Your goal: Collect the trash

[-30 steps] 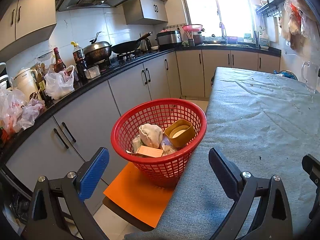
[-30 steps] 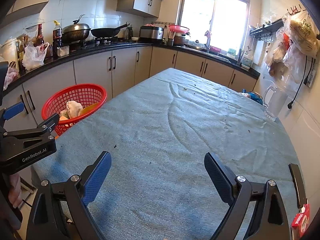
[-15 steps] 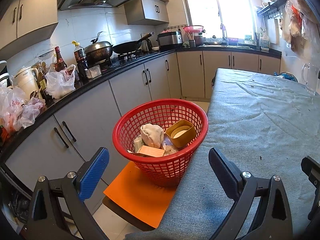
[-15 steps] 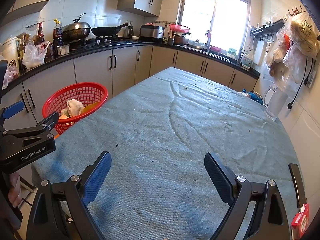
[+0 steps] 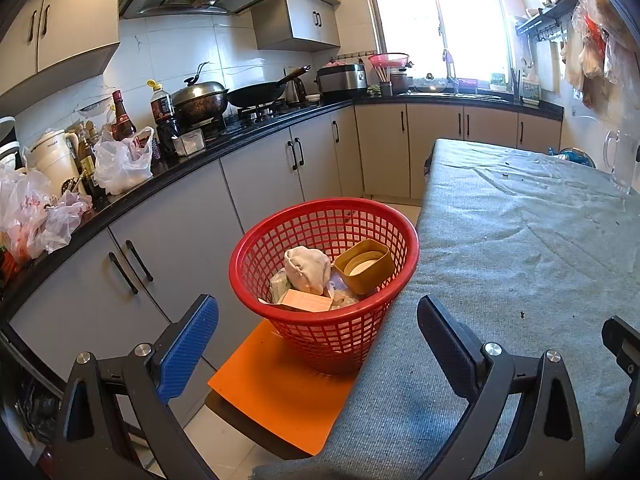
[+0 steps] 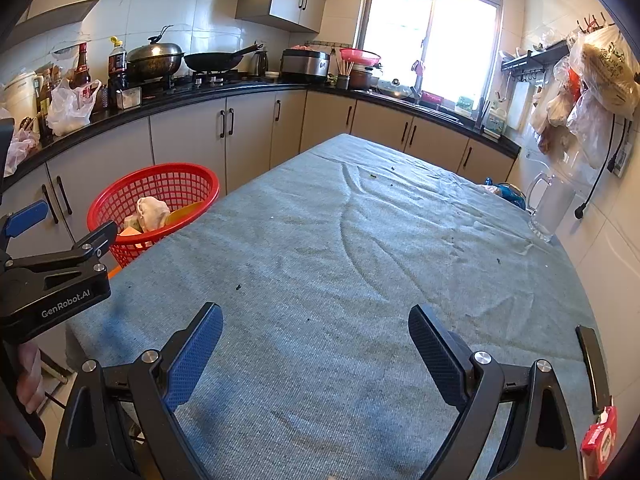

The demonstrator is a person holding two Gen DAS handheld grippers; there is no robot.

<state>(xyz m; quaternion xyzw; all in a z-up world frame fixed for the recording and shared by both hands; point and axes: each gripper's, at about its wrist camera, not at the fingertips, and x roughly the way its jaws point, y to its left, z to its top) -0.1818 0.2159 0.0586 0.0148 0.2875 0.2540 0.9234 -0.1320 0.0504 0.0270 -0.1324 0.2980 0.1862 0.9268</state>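
A red mesh basket (image 5: 384, 304) stands on an orange stool (image 5: 276, 404) beside the table. It holds a crumpled white wad (image 5: 306, 268), a tan paper cup (image 5: 364, 266) on its side and a pale orange box (image 5: 306, 301). The basket also shows in the right wrist view (image 6: 120, 200). My left gripper (image 5: 318, 336) is open and empty, just short of the basket. My right gripper (image 6: 316, 344) is open and empty over the grey table cloth (image 6: 360, 248). A red packet (image 6: 598, 440) lies at the table's near right edge.
A glass mug (image 6: 550, 210) and a blue bag (image 6: 508, 194) sit at the table's far right. The black counter (image 5: 180, 168) along the left carries plastic bags, bottles, a pot and a wok. Bags hang on the right wall (image 6: 600, 92).
The left gripper has drifted slightly, so the basket sits a little to the right in its view. The right gripper is almost still. Both stay open.
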